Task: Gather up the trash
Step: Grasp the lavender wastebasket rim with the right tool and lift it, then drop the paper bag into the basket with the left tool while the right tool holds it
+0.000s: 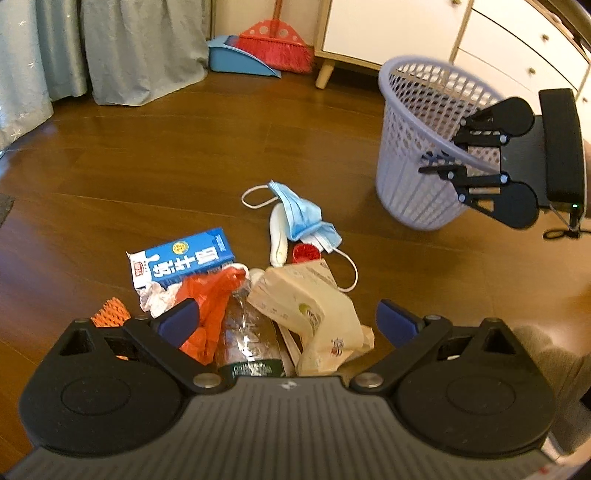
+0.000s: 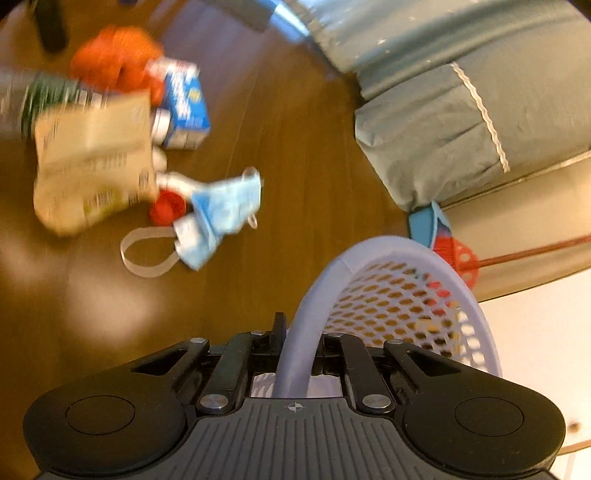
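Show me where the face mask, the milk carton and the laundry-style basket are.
face mask (image 1: pixel 301 216), left wrist view, on the blue pleated middle
milk carton (image 1: pixel 184 260), left wrist view, on its blue printed face
basket (image 1: pixel 413 155), left wrist view, on its mesh wall

Left wrist cam: sits behind my left gripper (image 1: pixel 286 321), pitched down at the wooden floor (image 1: pixel 184 155), close over the trash pile (image 1: pixel 240 295); far wall with curtains (image 1: pixel 110 48) and cabinet (image 1: pixel 406 29) along the top edge. It also catches my right gripper (image 1: pixel 443 162) at the laundry-style basket (image 1: pixel 417 147), right of frame.

Right wrist cam: behind the right gripper (image 2: pixel 295 343), very near the basket rim (image 2: pixel 314 295), which fills the lower centre. View is rolled sideways and motion-blurred, looking across the floor (image 2: pixel 288 129).

Overlap: basket, pile (image 2: pixel 110 147), blue mask (image 1: pixel 306 214) (image 2: pixel 221 210), curtains (image 2: pixel 461 110), red broom (image 1: pixel 275 44) (image 2: pixel 458 254).
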The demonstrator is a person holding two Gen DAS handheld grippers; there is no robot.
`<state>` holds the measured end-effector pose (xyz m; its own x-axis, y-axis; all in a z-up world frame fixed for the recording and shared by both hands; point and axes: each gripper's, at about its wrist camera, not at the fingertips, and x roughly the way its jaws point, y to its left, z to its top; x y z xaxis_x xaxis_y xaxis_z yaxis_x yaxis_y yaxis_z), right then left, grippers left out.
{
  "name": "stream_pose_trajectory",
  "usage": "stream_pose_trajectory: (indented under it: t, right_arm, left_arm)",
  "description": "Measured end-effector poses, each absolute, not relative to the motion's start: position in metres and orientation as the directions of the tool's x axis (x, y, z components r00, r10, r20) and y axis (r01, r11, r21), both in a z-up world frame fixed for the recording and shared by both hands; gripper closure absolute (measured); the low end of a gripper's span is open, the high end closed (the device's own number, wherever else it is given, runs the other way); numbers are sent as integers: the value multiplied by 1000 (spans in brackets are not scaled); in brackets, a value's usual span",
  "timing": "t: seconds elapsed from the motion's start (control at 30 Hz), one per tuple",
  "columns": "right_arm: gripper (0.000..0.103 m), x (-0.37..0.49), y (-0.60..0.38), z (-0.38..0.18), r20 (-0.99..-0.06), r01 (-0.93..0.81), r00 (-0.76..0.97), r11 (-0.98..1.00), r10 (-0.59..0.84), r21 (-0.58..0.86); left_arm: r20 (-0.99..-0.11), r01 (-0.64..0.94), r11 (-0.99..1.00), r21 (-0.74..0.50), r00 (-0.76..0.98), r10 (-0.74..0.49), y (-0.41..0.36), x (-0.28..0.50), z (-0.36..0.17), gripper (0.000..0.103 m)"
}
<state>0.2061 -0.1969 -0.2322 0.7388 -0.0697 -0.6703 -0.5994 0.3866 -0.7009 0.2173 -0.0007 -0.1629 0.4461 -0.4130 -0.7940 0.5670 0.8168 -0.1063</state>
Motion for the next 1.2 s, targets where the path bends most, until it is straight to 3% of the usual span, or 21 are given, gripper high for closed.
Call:
stream_pose_trajectory:
  t: [0.5,0.7,0.8,1.0,1.07,1.2]
  right_arm:
    - [103,195,-190,-262,-689,-621,724,400,-35,-674]
    - [103,188,-186,-269,-695,-637,718,381,-21,-670]
    - [103,185,-184,-275,-701,-646,713,373,-18,-666]
    - [103,183,-182,-279,-704,-649,710,375,-13,-662]
    - [103,184,-183,-278,-702,-645,712,383,-12,-661]
    - [103,184,-184,-277,-701,-643,713,385,-13,-662]
  left_arm:
    - [-832,649,757,-78,376,-408,-44,207,-204,20]
    - [-860,708,706,21,373,-348,-62,211,-223,42]
    - [-869,708,705,20,361,-338,-61,215,-230,49]
    - [-871,716,698,15,352,-342,-62,220,-233,72]
    - [-872,716,698,17,352,-340,-62,221,-232,91]
    - [-878,717,697,12,340,-336,-62,219,-230,98]
